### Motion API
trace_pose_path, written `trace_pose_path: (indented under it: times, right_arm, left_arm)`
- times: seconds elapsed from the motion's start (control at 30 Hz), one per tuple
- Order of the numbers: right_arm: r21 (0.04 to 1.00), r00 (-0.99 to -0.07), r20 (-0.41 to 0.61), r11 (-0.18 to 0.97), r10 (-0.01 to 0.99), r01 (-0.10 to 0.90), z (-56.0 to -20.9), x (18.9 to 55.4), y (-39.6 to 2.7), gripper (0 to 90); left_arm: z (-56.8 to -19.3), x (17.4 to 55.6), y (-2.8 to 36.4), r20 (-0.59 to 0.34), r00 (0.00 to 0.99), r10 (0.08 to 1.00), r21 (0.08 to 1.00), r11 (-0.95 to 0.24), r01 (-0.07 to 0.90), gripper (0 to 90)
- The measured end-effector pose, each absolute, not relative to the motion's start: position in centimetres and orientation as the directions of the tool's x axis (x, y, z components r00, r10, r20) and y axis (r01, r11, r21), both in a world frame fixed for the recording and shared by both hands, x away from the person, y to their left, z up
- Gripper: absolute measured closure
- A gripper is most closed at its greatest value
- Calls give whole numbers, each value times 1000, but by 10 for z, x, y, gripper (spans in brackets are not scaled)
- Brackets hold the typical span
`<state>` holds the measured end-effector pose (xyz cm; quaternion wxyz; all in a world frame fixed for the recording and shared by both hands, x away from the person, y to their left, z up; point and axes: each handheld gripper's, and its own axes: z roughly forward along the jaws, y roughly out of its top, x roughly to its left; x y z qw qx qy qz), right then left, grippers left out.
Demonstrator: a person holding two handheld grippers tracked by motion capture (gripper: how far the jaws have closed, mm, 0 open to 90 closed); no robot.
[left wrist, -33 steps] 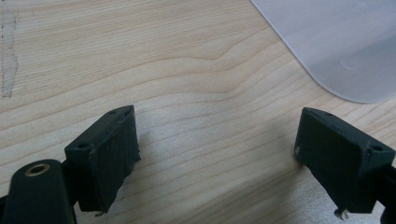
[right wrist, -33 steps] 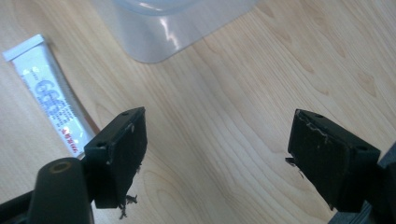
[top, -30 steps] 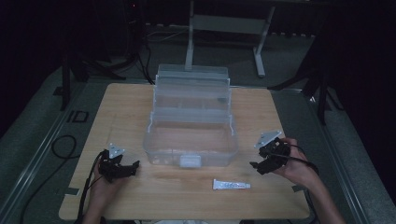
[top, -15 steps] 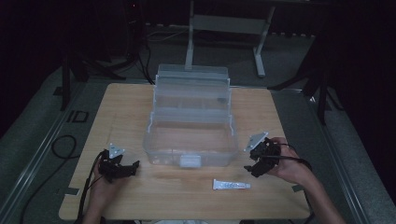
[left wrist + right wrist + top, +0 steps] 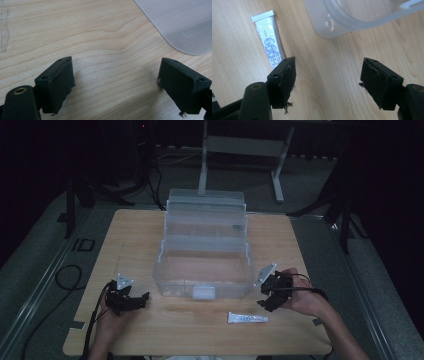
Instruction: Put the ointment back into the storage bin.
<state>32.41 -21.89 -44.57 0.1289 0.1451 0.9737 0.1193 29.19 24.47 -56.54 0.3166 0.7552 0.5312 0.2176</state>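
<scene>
A clear plastic tiered box stands open in the middle of the wooden table. A small white tube lies flat on the table just in front of the box's right end. My right gripper is open, just right of the tube and near the box's front right corner. In the right gripper view the tube lies beyond the left jaw, and the box's rounded corner is ahead of my right gripper. My left gripper is open at the front left; its view has the box's corner ahead of the gripper.
A person's hands hold both grippers at the table's near edge. Cables trail from each. A grey metal stand and dark floor lie beyond the table's far edge. A scuff mark is on the wood near my left gripper.
My right gripper has moved left and a little forward toward the tube and the box's front right corner. The left gripper has stayed put.
</scene>
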Motion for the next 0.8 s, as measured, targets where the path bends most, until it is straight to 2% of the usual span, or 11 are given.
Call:
trace_pose_path:
  times: [0.4, 0.8]
  right_arm:
    - [202, -955, -181, 960, 233, 196, -453, 321, -209, 411]
    - [142, -975, -158, 980, 158, 136, -464, 314, -198, 441]
  left_arm:
    - [-565, 292, 245, -7, 341, 940, 709, -236, 664, 139]
    - [-565, 292, 245, -8, 341, 940, 710, -235, 664, 138]
